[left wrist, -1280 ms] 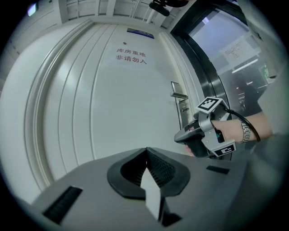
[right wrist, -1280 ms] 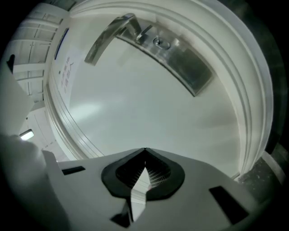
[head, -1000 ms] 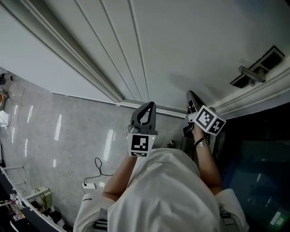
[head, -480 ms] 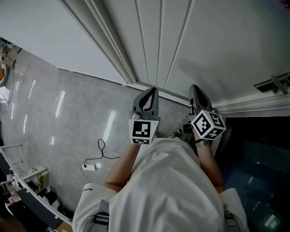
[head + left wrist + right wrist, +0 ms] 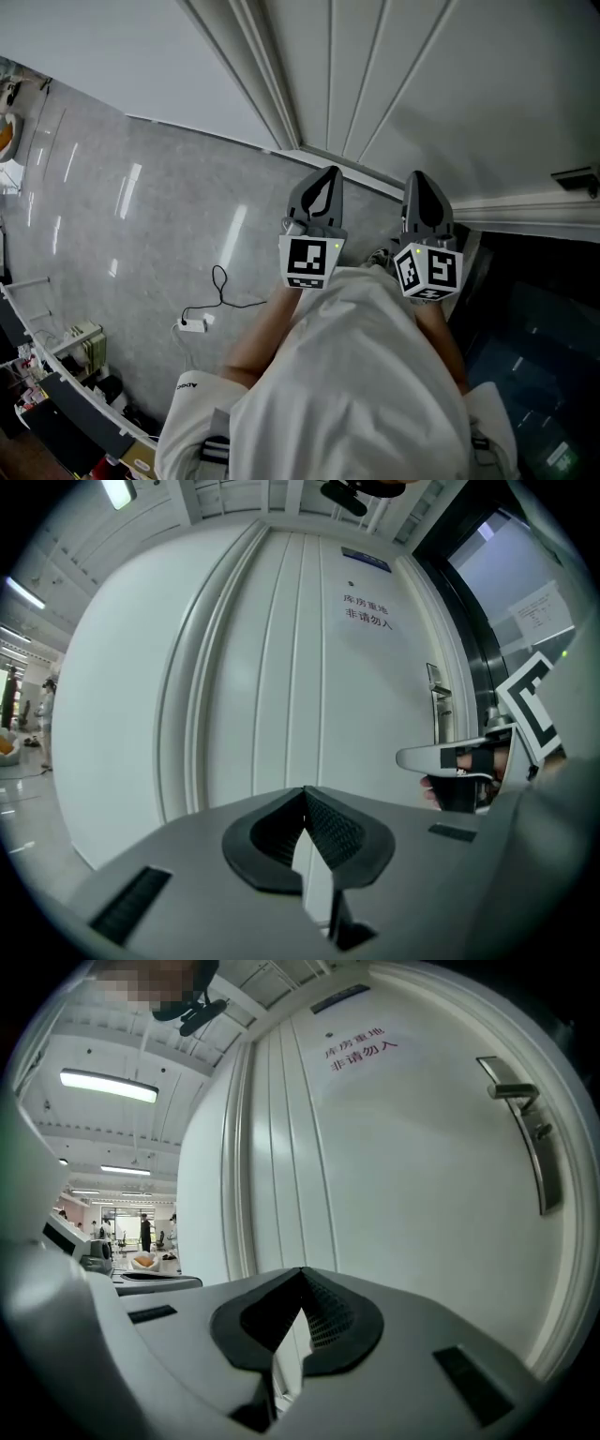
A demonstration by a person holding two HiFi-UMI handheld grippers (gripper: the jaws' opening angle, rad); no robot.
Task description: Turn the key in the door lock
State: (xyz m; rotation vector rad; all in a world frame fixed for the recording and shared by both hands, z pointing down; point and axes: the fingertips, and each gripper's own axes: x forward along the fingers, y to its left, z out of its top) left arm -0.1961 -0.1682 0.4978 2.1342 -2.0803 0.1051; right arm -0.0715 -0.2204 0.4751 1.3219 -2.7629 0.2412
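White panelled door (image 5: 441, 84) fills the far side of the scene, shut in its frame, with pale glossy floor (image 5: 131, 225) running off to the left and a dark glazed opening on the right. One person in a white top (image 5: 356, 394) stands close to the door, a gripper in each hand, both held near level and aimed at the panels.

Left gripper (image 5: 327, 178): jaws together at the tips, nothing between them. It faces the door's ribbed mouldings, well left of the handle.

Right gripper (image 5: 418, 180): jaws likewise together and empty. It sits just beside the left one, apart from the door face and clear of the hardware.

Lock plate (image 5: 536, 1162) is a tall metal strip near the door's right edge, carrying a lever handle (image 5: 512, 1091). A small stub (image 5: 539, 1132) projects just below the lever; whether it is the key or the cylinder cannot be told.

A sign in red characters (image 5: 361, 1046) is fixed high on the door.

A black cable (image 5: 221, 286) and white charger (image 5: 191, 325) lie on the floor, near left.
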